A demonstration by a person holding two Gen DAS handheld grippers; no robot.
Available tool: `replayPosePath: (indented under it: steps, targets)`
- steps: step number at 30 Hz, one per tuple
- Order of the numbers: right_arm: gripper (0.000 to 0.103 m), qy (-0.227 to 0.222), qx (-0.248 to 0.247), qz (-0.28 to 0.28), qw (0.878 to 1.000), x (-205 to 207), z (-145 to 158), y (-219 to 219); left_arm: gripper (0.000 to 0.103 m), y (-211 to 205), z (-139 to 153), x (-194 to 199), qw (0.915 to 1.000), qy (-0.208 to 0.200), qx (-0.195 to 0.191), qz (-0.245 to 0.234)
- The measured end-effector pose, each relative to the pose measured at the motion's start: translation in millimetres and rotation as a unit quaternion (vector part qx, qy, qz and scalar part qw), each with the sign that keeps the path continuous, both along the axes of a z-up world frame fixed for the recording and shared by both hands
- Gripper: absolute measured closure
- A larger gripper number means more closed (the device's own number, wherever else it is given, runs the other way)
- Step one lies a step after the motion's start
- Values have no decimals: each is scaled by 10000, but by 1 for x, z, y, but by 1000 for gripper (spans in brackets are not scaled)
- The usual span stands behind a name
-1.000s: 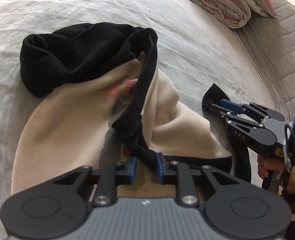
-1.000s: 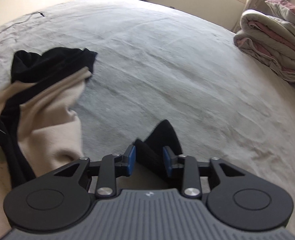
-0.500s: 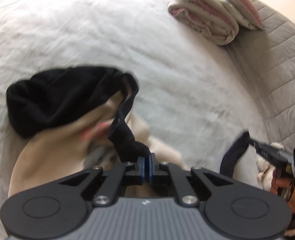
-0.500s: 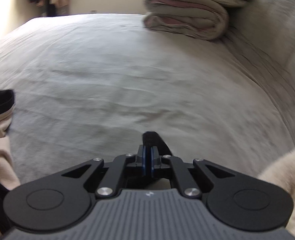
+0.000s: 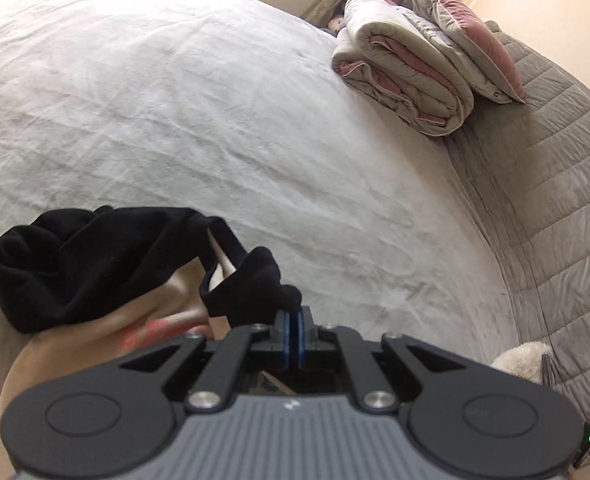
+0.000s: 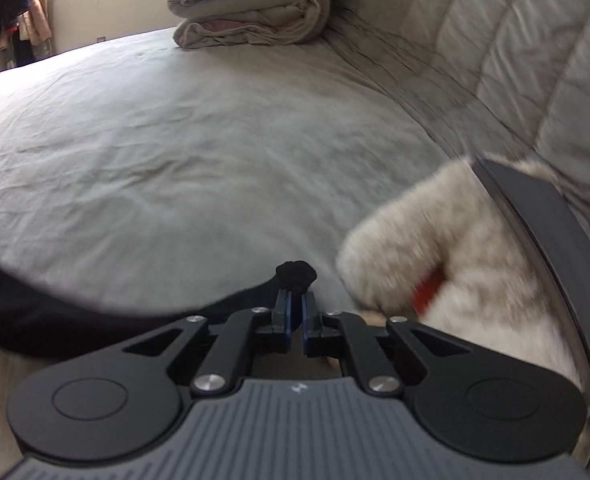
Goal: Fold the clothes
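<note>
A second ago both claws were gaping around black trim; now the left claw (image 5: 294,317) is pinching a bunched black edge of the beige-and-black garment (image 5: 107,280), jaws pressed together, and lifting it off the bed (image 5: 215,120). The right claw (image 6: 294,303) is gripping a black tip of the same garment, jaws nearly closed on the cloth, with black fabric trailing leftwards. A reddish print on the beige part is showing, too blurred to read.
</note>
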State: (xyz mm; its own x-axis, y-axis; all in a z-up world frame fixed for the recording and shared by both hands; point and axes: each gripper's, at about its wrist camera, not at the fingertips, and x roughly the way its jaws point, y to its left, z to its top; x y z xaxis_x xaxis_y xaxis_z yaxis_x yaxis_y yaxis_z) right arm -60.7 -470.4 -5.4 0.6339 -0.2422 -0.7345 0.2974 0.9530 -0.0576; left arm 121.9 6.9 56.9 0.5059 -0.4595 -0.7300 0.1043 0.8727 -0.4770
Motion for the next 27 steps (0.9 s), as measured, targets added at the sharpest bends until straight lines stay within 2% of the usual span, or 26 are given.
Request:
replayPosePath:
  steps: [9, 12, 13, 14, 15, 16, 17, 18, 20, 22, 24, 27]
  targets:
    - [98, 391, 652, 0, 9971, -63, -30, -1, 100, 36, -55, -37, 9979, 642, 76, 7]
    - [97, 416, 657, 32, 9970, -70, -30, 3, 100, 48, -73, -49, 9962, 861, 100, 10]
    - [95, 404, 626, 41, 9972, -71, -28, 5, 100, 50, -79, -51, 9957, 925, 90, -9]
    - [87, 395, 546, 89, 9977, -71, -24, 9, 99, 52, -85, -53, 9951, 985, 73, -36]
    - [85, 383, 427, 140, 9983, -72, -19, 13, 99, 53, -87, -54, 9949, 1003, 60, -55]
    - [84, 374, 325, 215, 9985, -72, -14, 18, 99, 54, -87, -55, 9949, 1003, 48, -71]
    - [78, 365, 233, 317, 9986, -72, -9, 23, 99, 55, -88, -55, 9949, 1004, 36, -87]
    - [69, 340, 145, 417, 9984, -72, -4, 28, 98, 57, -87, -56, 9953, 967, 30, -82]
    - [63, 296, -37, 599, 9978, -70, 3, 36, 98, 59, -82, -57, 9962, 870, 13, -101]
    - [63, 280, -174, 752, 9966, -66, 8, 44, 91, 62, -78, -57, 9967, 800, -16, -116]
    - [63, 252, -127, 914, 9954, -56, 8, 49, 75, 65, -75, -55, 9969, 786, -46, -94]
    - [63, 226, 69, 1168, 9929, -39, 5, 57, 72, 68, -73, -51, 9967, 808, -46, -4]
